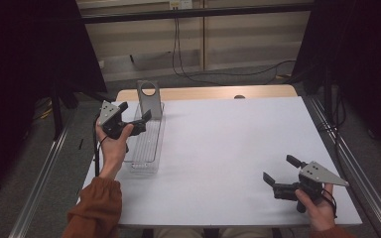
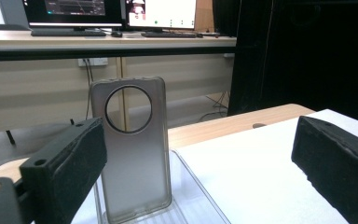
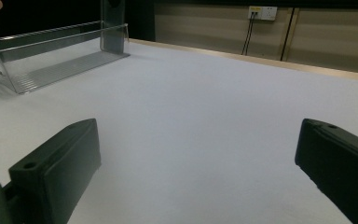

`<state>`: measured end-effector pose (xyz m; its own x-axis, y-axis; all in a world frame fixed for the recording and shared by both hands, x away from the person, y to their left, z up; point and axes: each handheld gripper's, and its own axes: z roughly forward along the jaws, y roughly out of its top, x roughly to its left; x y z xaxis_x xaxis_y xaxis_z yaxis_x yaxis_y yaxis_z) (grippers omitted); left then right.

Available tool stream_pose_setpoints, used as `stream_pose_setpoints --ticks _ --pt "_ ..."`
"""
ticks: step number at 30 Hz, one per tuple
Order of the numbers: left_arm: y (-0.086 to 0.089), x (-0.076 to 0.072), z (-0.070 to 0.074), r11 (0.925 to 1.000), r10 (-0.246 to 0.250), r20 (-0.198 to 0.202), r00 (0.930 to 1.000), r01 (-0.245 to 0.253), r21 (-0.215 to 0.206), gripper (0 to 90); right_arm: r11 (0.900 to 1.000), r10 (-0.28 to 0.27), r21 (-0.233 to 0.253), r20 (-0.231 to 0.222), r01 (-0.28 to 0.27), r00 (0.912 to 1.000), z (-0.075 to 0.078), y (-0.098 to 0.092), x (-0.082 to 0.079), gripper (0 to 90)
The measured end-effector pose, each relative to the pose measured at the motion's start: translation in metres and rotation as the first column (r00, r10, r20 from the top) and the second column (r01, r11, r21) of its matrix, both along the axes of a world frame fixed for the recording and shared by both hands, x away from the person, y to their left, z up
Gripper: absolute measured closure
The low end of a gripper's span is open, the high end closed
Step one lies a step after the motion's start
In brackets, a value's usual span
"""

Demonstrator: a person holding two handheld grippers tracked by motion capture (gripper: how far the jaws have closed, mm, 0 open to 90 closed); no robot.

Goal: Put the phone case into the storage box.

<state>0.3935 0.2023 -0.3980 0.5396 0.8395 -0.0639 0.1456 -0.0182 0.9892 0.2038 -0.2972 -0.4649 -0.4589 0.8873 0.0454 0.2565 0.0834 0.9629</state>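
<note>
1 phone case (image 1: 149,97) (upright), 1 clear tray (image 1: 145,148), 2 hand-held grippers.

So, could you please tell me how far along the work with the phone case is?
Done: the phone case stands upright at the far end of the clear tray. In hand: the open left tongs hover just before it. Left: gripping it; the open right tongs hold nothing.

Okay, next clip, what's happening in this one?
A person at a white table holds a gripper in each hand. The left gripper, jaws open, hovers over a clear plastic tray and faces a grey phone case that stands upright at the tray's far end. It has not closed on the case. The right gripper, also open and holding nothing, sits low near the table's front right corner, well away from the tray.
</note>
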Motion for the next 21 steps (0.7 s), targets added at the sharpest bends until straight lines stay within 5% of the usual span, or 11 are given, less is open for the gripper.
stream_pose_setpoints --ticks 3,6,10,21 --pt "0.001 -0.005 -0.001 1.0 0.0 0.003 1.0 0.0 -0.01 3.1 1.0 -0.007 0.007 -0.002 0.007 1.0 0.0 0.0 0.0 0.0" --pt "-0.006 -0.023 -0.001 0.9995 -0.004 0.017 0.9998 0.004 0.032 3.1 1.0 -0.008 0.006 0.002 0.008 1.0 0.0 0.001 0.0 0.0" --pt "-0.01 -0.037 -0.001 0.9998 -0.018 0.014 0.9997 0.018 0.008 3.1 1.0 -0.002 0.002 0.001 0.002 1.0 0.0 0.002 0.001 0.0" --pt "-0.008 -0.06 -0.014 0.9994 -0.027 0.028 0.9993 0.026 0.023 3.0 1.0 -0.009 0.006 0.004 0.009 1.0 0.0 0.001 0.0 0.0"
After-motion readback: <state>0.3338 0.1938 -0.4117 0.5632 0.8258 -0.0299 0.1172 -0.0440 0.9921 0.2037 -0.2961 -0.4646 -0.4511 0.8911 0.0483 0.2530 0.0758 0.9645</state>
